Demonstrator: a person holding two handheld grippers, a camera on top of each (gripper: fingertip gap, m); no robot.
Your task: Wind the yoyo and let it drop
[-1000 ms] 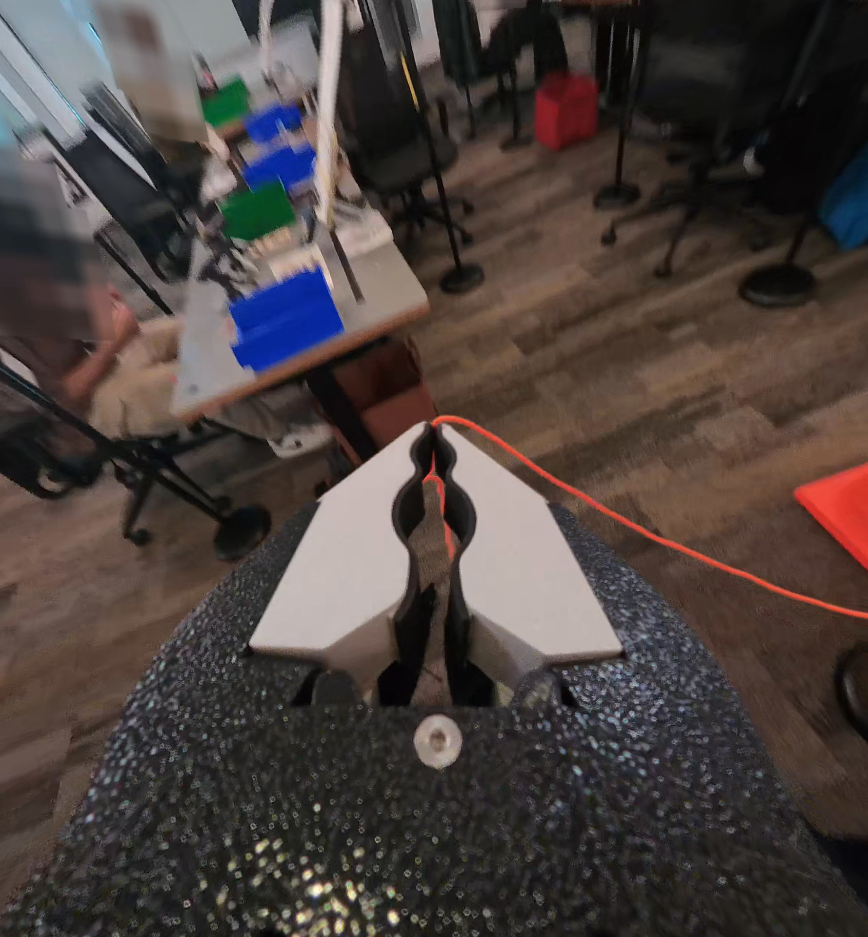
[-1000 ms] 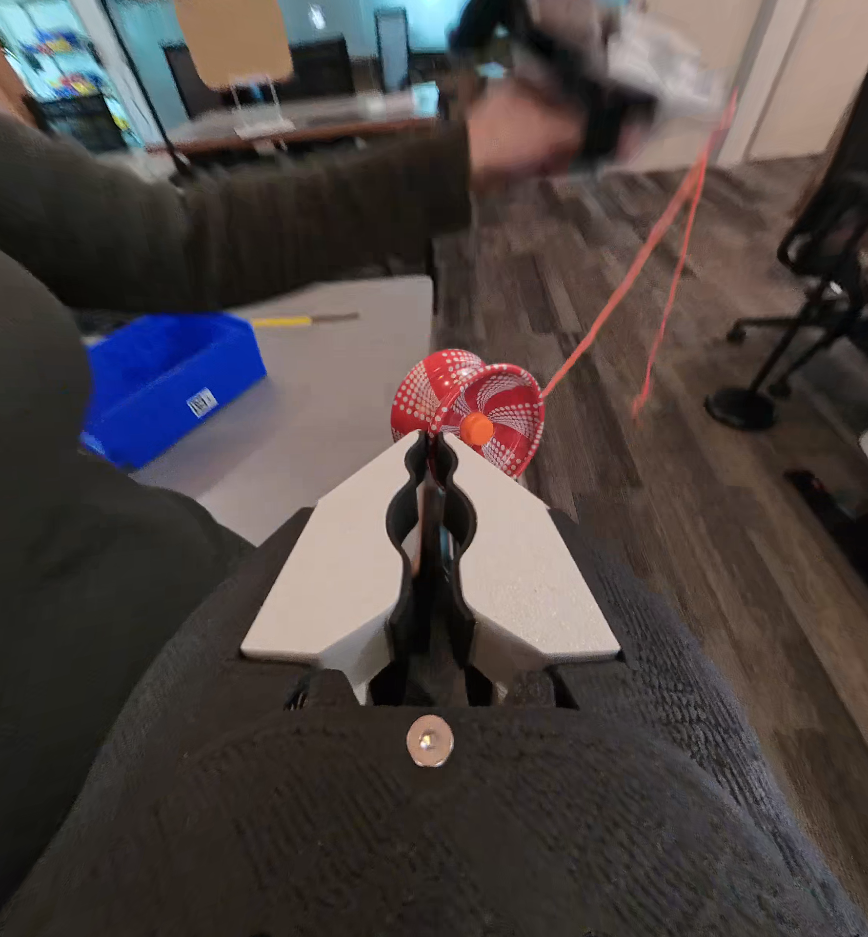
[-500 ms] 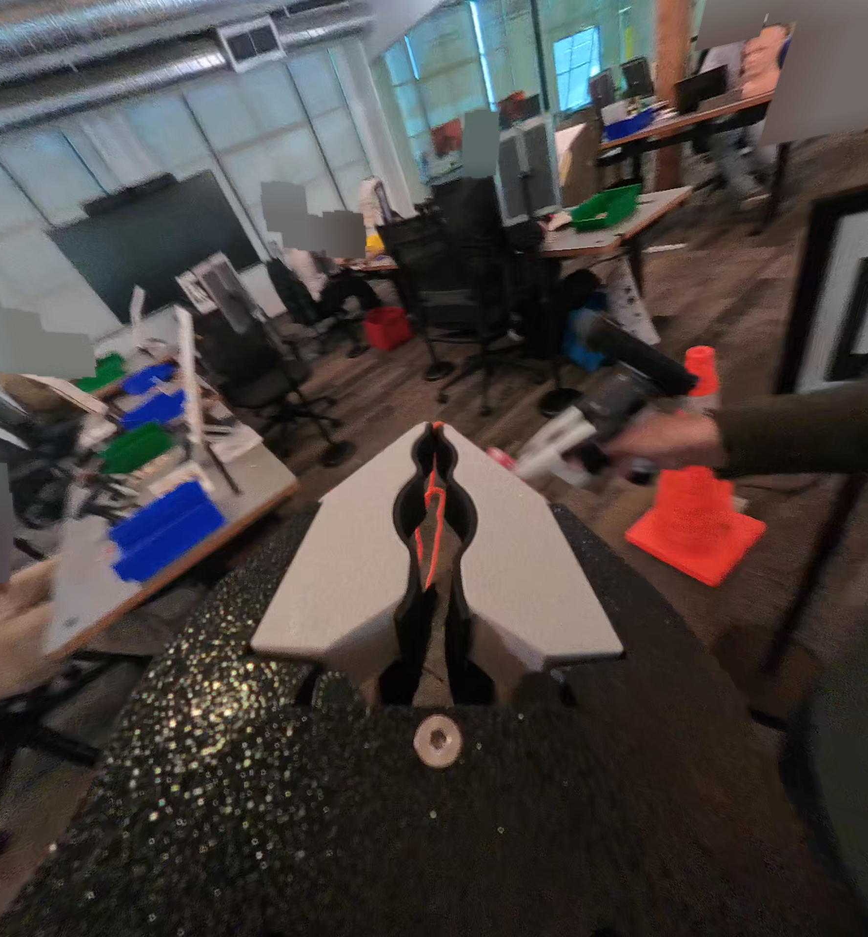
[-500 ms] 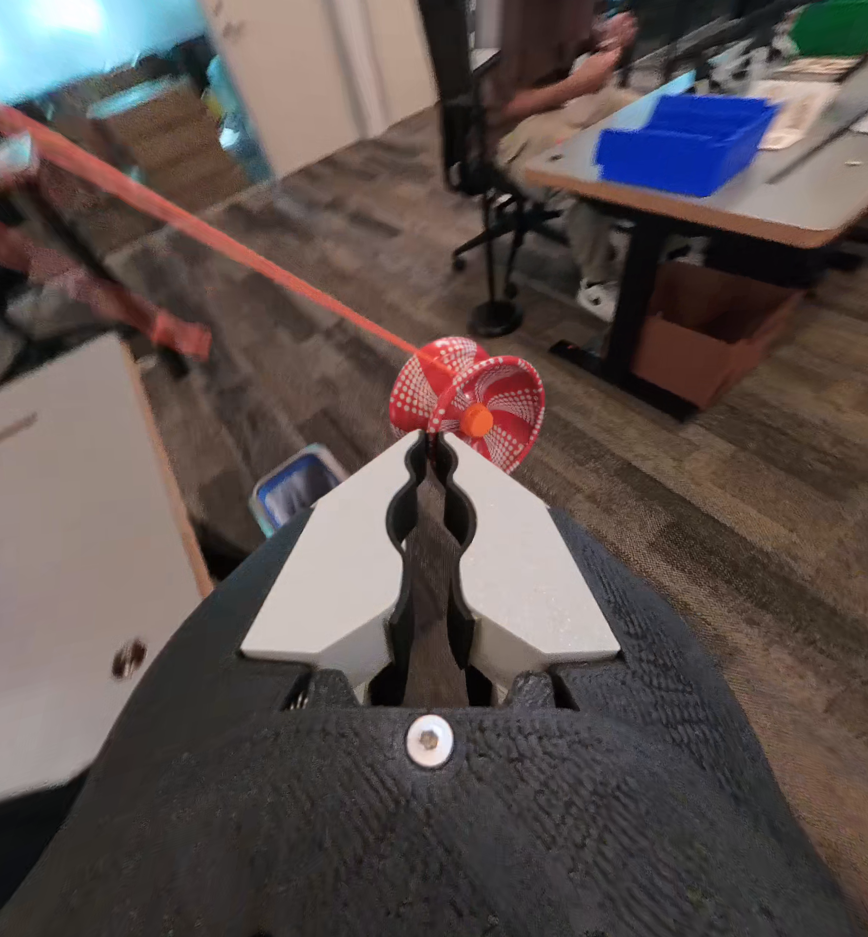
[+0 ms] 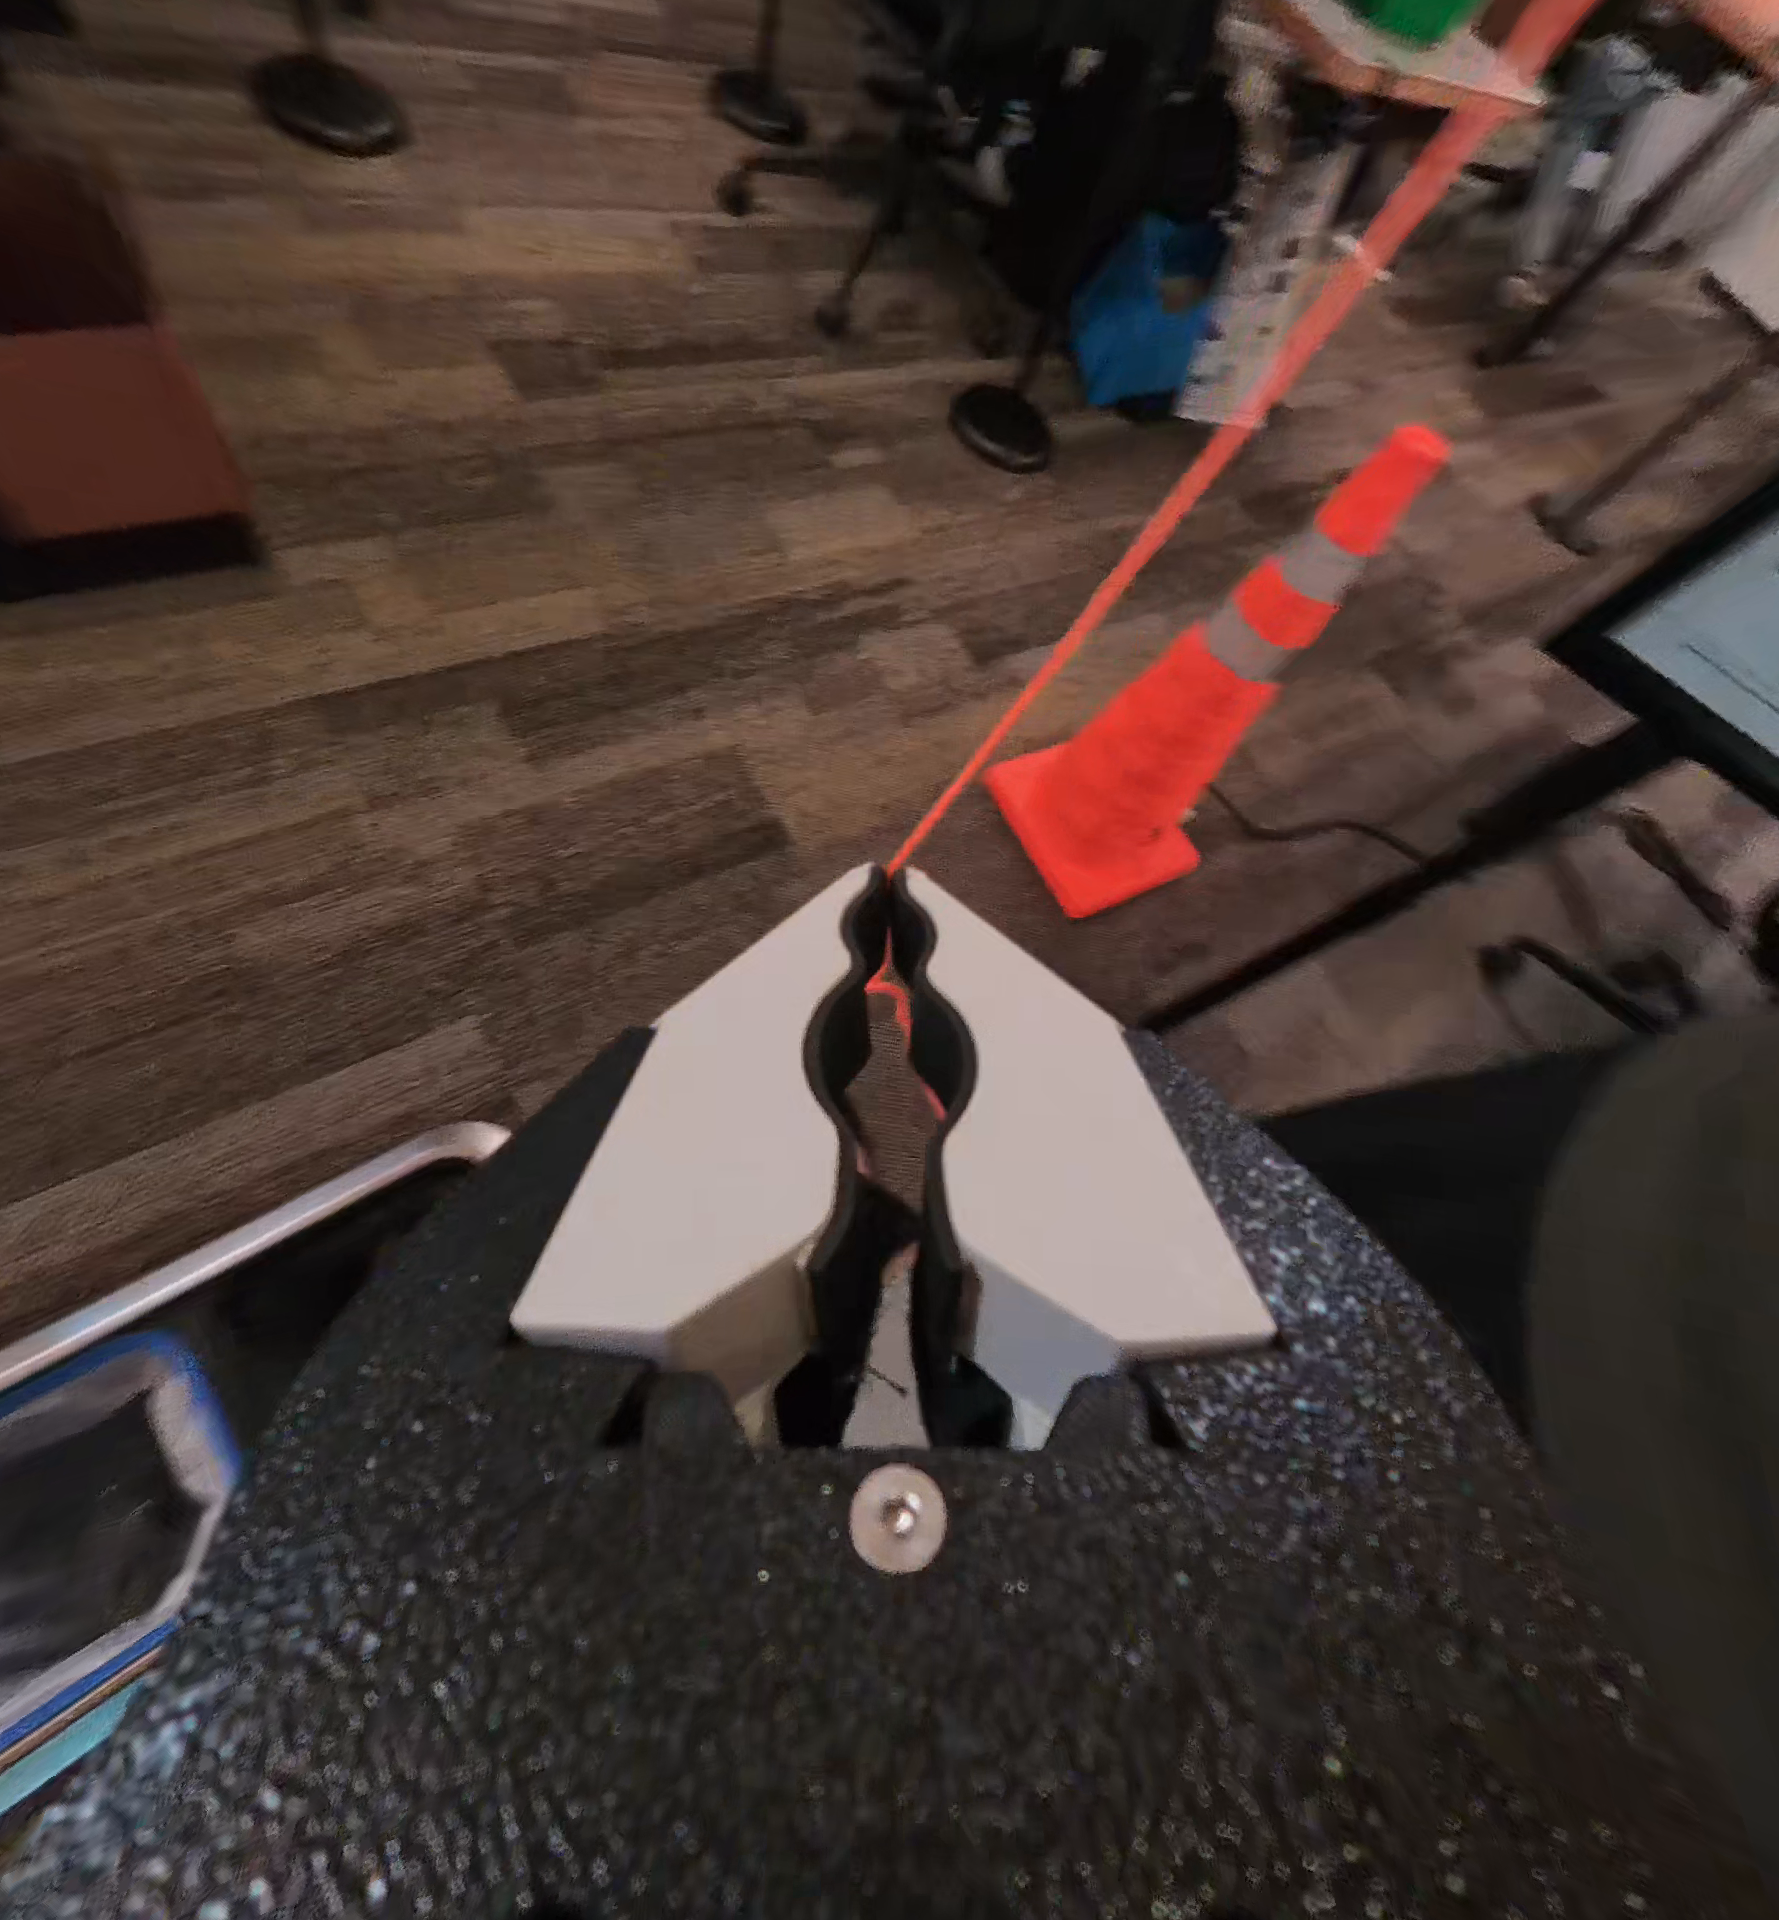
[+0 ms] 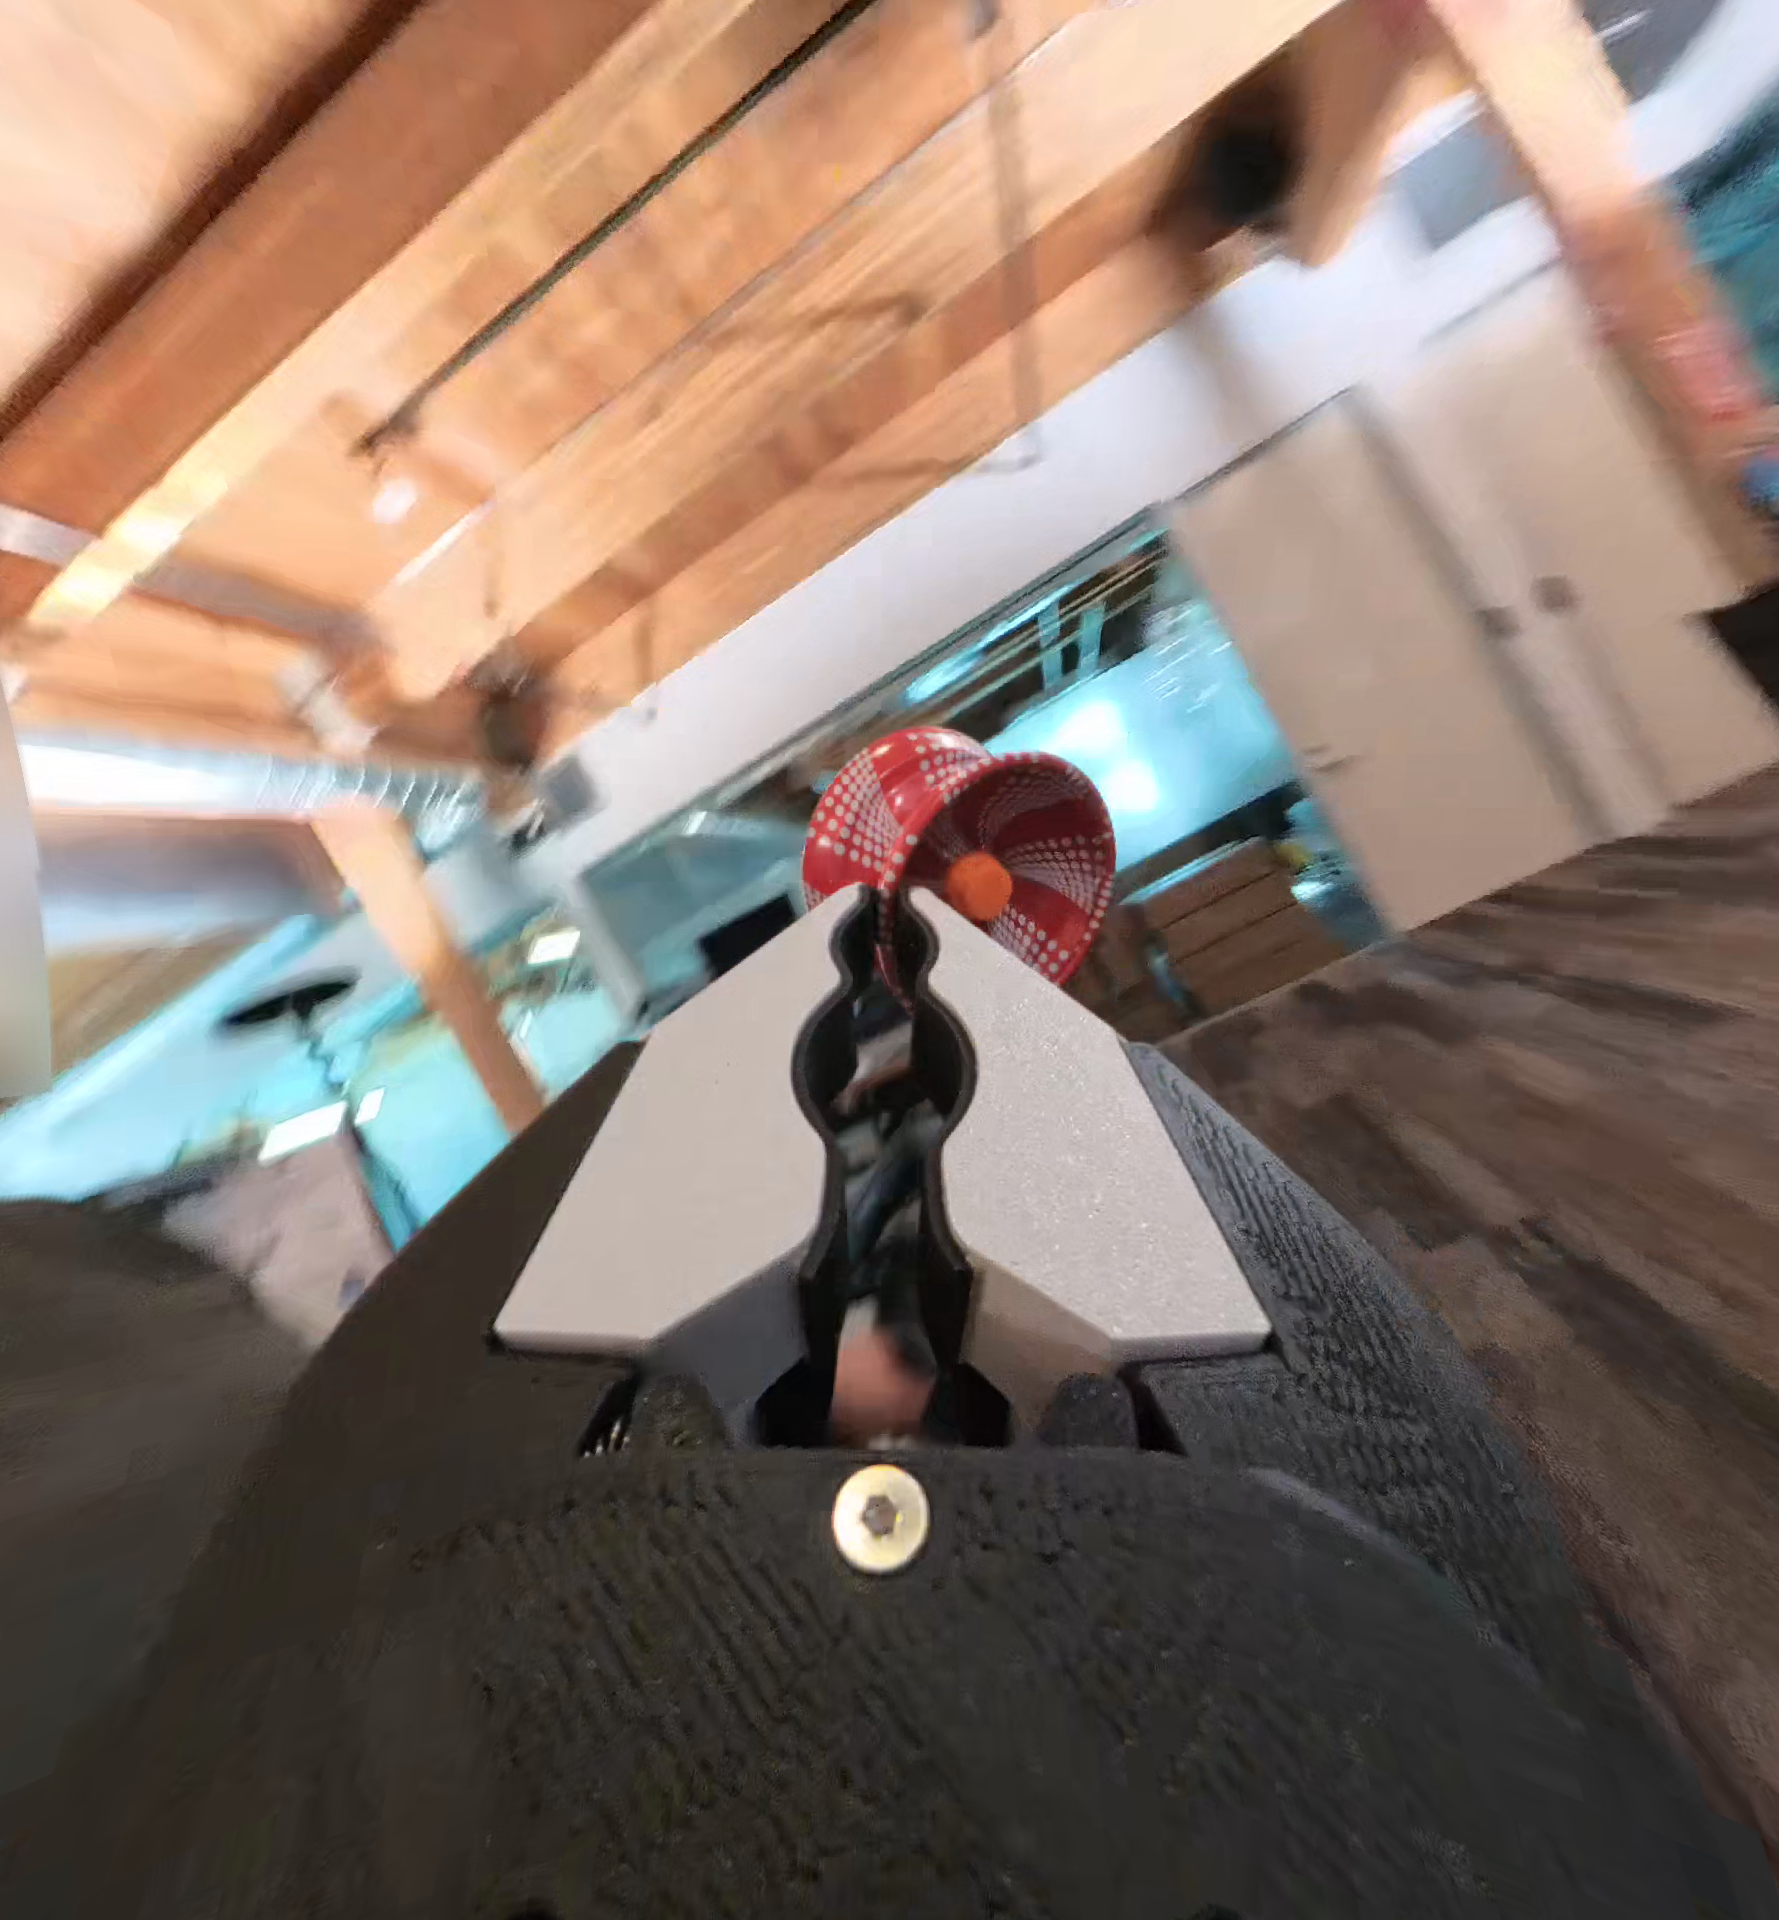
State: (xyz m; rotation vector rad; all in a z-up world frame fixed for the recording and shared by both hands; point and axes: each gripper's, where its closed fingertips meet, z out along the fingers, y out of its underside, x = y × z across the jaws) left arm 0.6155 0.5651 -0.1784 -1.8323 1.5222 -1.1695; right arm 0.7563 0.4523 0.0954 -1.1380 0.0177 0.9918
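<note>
– Why is your left gripper [image 5: 890,883] pinched together on the orange string [image 5: 1124,582]?

– You anchor the free end there, so the line runs taut, up and to the right past the traffic cone [image 5: 1228,686].

– And the yoyo [image 6: 952,857]?

– Your right gripper [image 6: 890,904] is clamped on one red dotted half at the tips, tilted up toward the ceiling beams [image 6: 573,312]. Held by the rim, the groove stays free for winding. I judge the winding unfinished; the drop is not yet due.

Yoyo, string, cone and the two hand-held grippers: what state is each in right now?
Red white-dotted metal yoyo: pinched at its rim, not dropped.
Orange string: taut, clamped at one end.
Orange striped traffic cone: upright on floor.
Left hand-held gripper: shut on string.
Right hand-held gripper: shut on yoyo.
</note>
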